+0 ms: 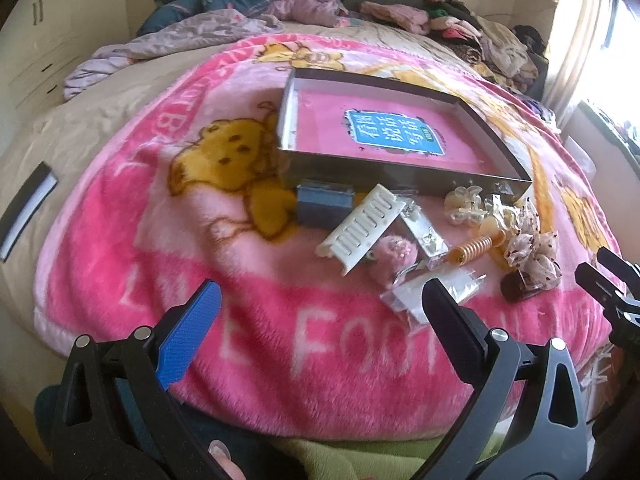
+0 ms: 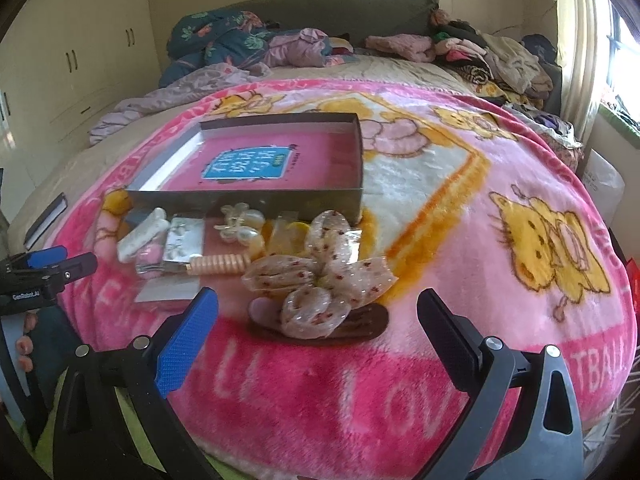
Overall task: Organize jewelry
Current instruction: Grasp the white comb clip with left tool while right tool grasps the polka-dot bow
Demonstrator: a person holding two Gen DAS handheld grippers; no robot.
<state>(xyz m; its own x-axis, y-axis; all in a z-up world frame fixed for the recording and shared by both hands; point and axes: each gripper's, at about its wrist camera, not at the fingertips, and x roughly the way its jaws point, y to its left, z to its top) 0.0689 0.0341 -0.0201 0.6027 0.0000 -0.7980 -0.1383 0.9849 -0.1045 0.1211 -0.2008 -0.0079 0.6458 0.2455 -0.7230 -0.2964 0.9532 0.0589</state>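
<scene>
We take the box [image 2: 256,196] as landmark: an open, shallow cardboard tray on the pink blanket [image 2: 440,208], empty but for its printed pink floor. It should be light and stiff; its thin walls would dent if squeezed, so it is better left in place.

All the jewelry lies in a heap just in front of the near wall of the box. Largest is the bow clip [image 2: 316,276], nearest us: sheer dotted ribbon loops on a dark stiff bar. The loops are soft and would crush; we judge the bar the place to take hold. Left of it lies the white comb [image 1: 360,226], rigid, light, easily taken across its width. Between them, the coil tie [image 2: 218,265] is springy and may roll. The clear claw clip [image 2: 240,222], touching the box wall, looks smooth and brittle. Small cellophane packets [image 1: 426,236] look slippery and flat.

Left claw [image 1: 320,312] and right claw [image 2: 318,320] are both spread wide, holding nothing.
</scene>
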